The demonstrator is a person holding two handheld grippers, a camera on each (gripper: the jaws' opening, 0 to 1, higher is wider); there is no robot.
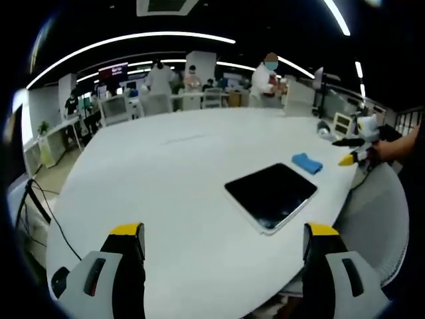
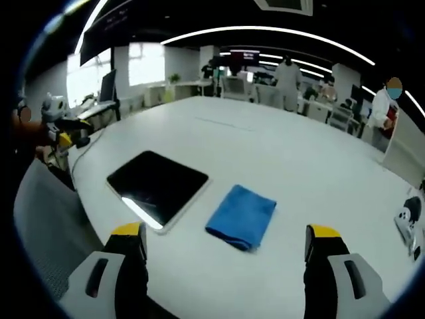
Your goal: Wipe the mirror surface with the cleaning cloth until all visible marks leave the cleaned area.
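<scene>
Open-plan office: desks, chairs, monitors.

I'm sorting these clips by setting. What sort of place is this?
Probably an open-plan office or lab: a big white table, rows of desks with chairs and people behind, long ceiling strip lights.

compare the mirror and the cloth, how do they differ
The mirror is dark, glossy and rigid with a pale rim, catching a streak of light; the cloth is bright blue, matte and soft, folded into a pad. The mirror covers more of the table than the cloth. Both lie flat, side by side and apart, untouched by either gripper.
</scene>
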